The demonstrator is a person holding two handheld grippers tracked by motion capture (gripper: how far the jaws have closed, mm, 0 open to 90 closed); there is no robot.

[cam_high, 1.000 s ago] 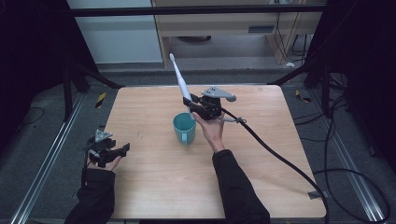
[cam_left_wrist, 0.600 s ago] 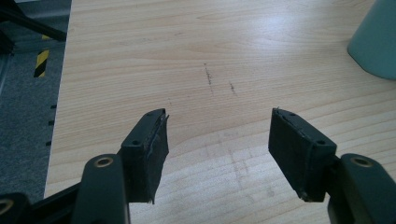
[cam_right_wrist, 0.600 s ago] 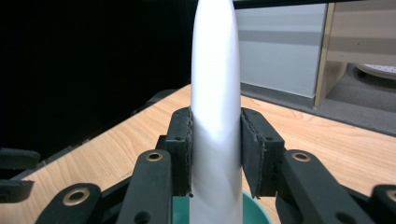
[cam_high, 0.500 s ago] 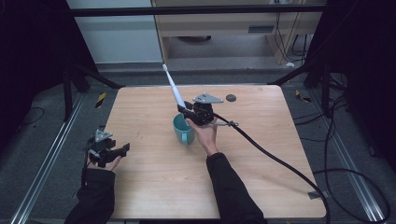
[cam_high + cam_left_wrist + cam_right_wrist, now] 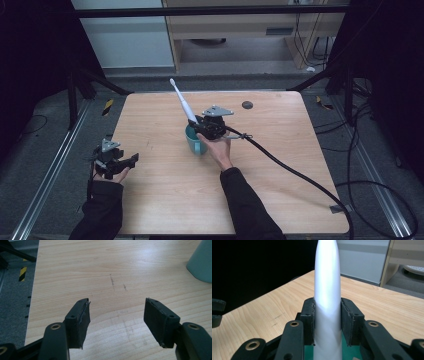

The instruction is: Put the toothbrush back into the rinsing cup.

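Note:
A white toothbrush (image 5: pixel 181 101) slants up and to the left, its lower end over a teal mug (image 5: pixel 195 141) near the middle of the wooden table (image 5: pixel 280 165). My right gripper (image 5: pixel 199 123) is shut on the toothbrush's handle (image 5: pixel 327 300), just above the mug's rim; the mug's green inside (image 5: pixel 350 353) lies below the jaws. My left gripper (image 5: pixel 131 159) rests low at the table's left edge, held by a hand. In the left gripper view its jaws (image 5: pixel 117 315) stand wide apart with bare wood between them, and the mug (image 5: pixel 202 262) is at the far right.
A small dark round disc (image 5: pixel 247 104) lies near the table's back edge. A thick black cable (image 5: pixel 295 172) trails from the right gripper across the table's right half to the floor. A pale cabinet (image 5: pixel 235 30) stands behind the table.
The right gripper has carried the toothbrush leftward and down, from beside the mug to right over its opening. The left gripper has stayed put.

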